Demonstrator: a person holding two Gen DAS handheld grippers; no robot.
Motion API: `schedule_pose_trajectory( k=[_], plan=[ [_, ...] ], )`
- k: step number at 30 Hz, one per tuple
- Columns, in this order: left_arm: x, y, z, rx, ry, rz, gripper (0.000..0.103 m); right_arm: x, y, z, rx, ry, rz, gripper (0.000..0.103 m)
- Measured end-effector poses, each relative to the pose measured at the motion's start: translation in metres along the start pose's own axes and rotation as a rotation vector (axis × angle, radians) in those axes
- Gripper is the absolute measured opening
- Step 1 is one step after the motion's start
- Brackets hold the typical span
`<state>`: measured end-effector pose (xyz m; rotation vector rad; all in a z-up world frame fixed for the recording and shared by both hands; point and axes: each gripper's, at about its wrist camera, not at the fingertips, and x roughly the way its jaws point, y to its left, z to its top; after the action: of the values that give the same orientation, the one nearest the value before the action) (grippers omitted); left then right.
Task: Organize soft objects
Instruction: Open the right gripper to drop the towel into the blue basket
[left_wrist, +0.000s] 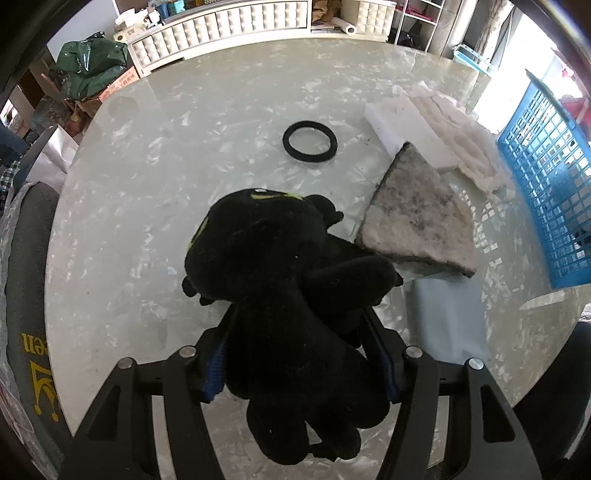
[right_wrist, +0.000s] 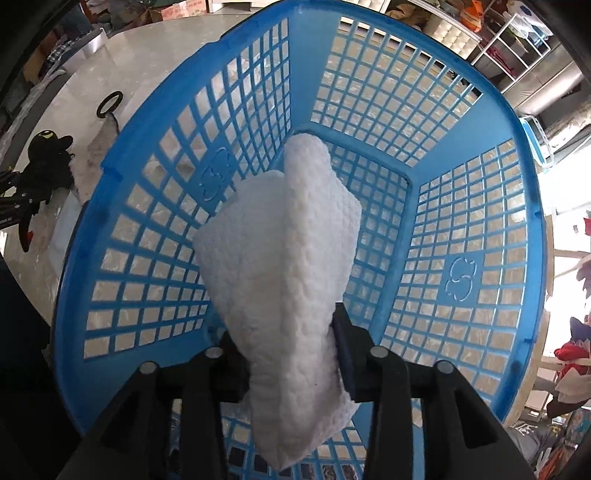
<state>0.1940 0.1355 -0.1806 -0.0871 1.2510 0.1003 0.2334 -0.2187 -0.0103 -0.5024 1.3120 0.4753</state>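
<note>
Now, clamped on both sides! Left gripper (left_wrist: 295, 354) pinching a black plush toy (left_wrist: 280, 280) across its middle, held over the near edge of the table (left_wrist: 155, 192), head flopping forward, legs dangling down behind the fingers. Looks soft and light, squashing readily, so best gripped at the thick body rather than a thin limb that could slip free. Right gripper (right_wrist: 291, 354) squeezing a white folded cloth (right_wrist: 284, 258), hanging above the open blue basket (right_wrist: 461, 173) at the table's right edge. Looks limp and featherlight, with no shape of its own, so likely to drape and unfold unless taken at the bunched fold, as now. Waiting along the right side: a grey sponge pad (left_wrist: 417, 218), a white foam block (left_wrist: 410, 129), and further toward the middle a black ring (left_wrist: 309, 141).
</note>
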Motion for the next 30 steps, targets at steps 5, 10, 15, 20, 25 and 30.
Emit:
schedule_pose_trajectory(
  k=[5, 10, 15, 20, 25, 30],
  plan=[
    [-0.019, 0.005, -0.002, -0.001, -0.029, 0.005, 0.06, -0.013, 0.001, 0.004, 0.038, -0.012, -0.028, 0.071],
    [-0.036, 0.001, -0.002, 0.002, -0.06, 0.002, 0.06, -0.033, -0.001, 0.003, 0.07, -0.045, -0.065, 0.087],
    [-0.062, -0.02, 0.001, 0.022, -0.103, -0.008, 0.06, -0.055, -0.01, -0.011, 0.138, -0.115, -0.037, 0.103],
    [-0.085, -0.037, -0.001, 0.051, -0.131, -0.017, 0.06, -0.073, -0.007, -0.029, 0.158, -0.17, -0.077, 0.103],
    [-0.114, -0.064, 0.003, 0.093, -0.149, -0.127, 0.06, -0.084, -0.014, -0.044, 0.206, -0.205, -0.077, 0.103],
    [-0.134, -0.095, 0.012, 0.155, -0.178, -0.152, 0.06, -0.084, -0.024, -0.057, 0.255, -0.212, -0.128, 0.103]
  ],
)
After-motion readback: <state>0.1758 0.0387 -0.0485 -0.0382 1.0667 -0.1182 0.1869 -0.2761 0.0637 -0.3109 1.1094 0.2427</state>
